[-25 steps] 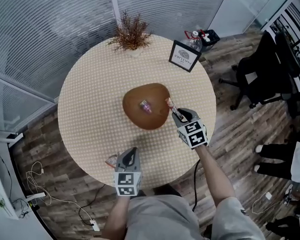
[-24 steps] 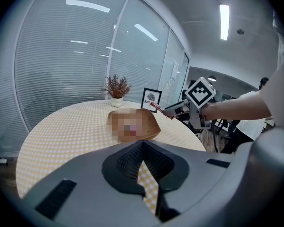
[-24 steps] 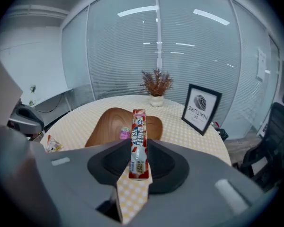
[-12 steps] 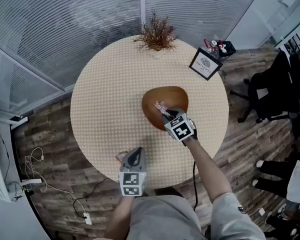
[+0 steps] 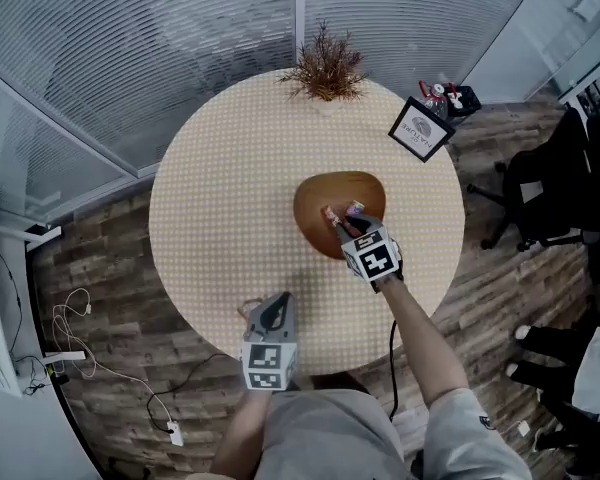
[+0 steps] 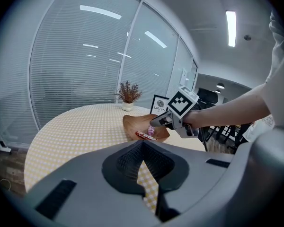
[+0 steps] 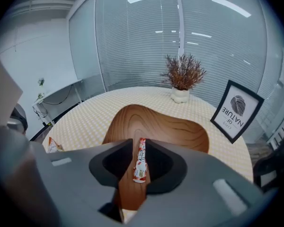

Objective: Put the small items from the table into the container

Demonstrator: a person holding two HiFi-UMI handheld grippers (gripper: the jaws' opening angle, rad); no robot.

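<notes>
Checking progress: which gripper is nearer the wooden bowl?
Right. The right gripper is over the wooden bowl, fingers closing on a packet; the left gripper is apart, at the near edge of the table.

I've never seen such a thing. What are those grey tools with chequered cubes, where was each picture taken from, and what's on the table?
No robot here: a person holds a claw tool in each hand. One picture comes from a camera on the person's head, looking down; the other two from cameras riding on each claw. On the round table stand a wooden bowl, a dried plant and a framed sign; a small packet lies near the edge. The right claw, over the bowl, is closing its jaws on a red-and-white sachet. The left claw is shut and empty. A pink item lies in the bowl.
</notes>
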